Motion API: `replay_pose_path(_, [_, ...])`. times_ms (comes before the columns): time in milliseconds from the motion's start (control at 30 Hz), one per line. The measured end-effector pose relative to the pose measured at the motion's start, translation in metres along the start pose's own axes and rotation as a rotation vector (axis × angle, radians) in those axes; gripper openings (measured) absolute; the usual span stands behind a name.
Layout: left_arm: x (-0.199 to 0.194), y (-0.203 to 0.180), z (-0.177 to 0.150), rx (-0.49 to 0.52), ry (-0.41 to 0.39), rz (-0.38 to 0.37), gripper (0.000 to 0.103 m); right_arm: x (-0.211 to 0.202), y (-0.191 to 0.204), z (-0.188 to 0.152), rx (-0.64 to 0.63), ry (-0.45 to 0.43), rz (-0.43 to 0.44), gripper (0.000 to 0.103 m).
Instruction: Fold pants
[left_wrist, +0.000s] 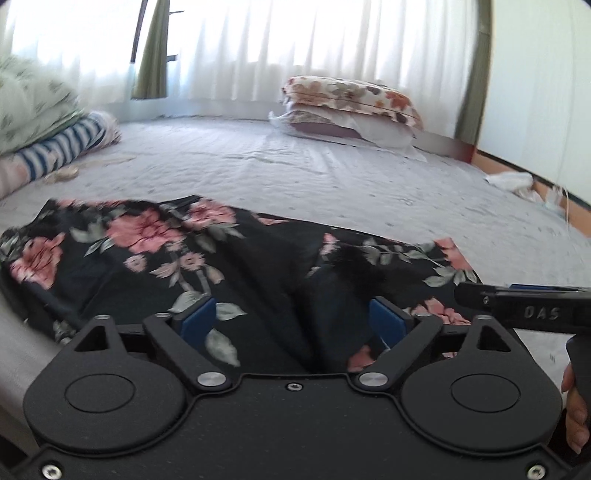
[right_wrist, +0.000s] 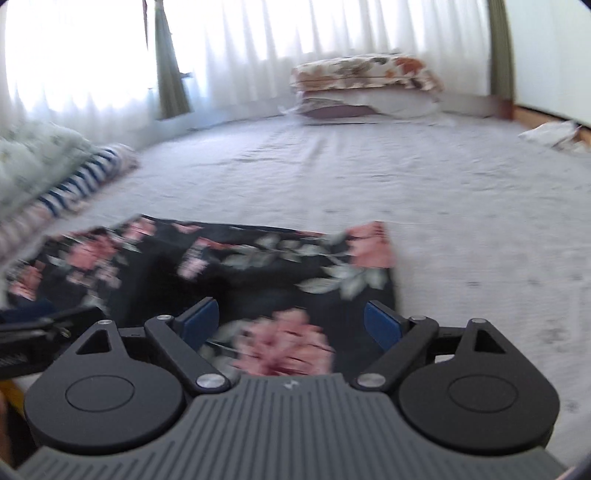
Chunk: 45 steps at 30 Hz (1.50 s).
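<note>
Left wrist view: the floral pants (left_wrist: 155, 254) are seen folded flat on the bed (left_wrist: 332, 177) at twelve o'clock, left gripper (left_wrist: 291, 317) and right gripper (right_wrist: 291, 319) spread wide, nothing clamped, another fold or smoothing likely needed

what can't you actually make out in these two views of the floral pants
- Near edge of the floral pants: hidden in both wrist views behind each gripper's body.
- Fold layers: the right wrist view is motion-blurred, so the print on the pants smears.
- Right gripper: the left wrist view cuts it off at the right edge.
- Small white item by the wall: too small to identify.
</note>
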<state>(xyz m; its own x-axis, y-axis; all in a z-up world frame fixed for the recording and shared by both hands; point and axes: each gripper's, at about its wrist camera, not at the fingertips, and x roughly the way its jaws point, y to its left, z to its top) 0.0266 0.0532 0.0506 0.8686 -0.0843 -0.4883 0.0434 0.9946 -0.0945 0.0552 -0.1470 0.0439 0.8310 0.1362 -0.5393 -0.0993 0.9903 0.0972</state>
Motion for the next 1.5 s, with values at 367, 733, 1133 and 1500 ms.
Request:
replay_pose_path(367, [0.053, -0.040, -0.018, 0.192, 0.099, 0.251, 0.096, 0.004, -0.018, -0.040, -0.078, 0.037, -0.171, 0.094])
replay_pose_path(733, [0.025, 0.036, -0.014, -0.027, 0.140, 0.529, 0.095, 0.000, -0.025, -0.053, -0.077, 0.003, -0.123, 0.094])
replay_pose_path(1133, [0.003, -0.012, 0.013, 0.059, 0.036, 0.311, 0.073, -0.005, -0.027, -0.059, -0.081, -0.018, -0.120, 0.097])
replay_pose_path(1500, [0.073, -0.053, 0.024, 0.119, 0.189, 0.053, 0.021, -0.006, -0.029, -0.059, -0.090, -0.018, -0.124, 0.099])
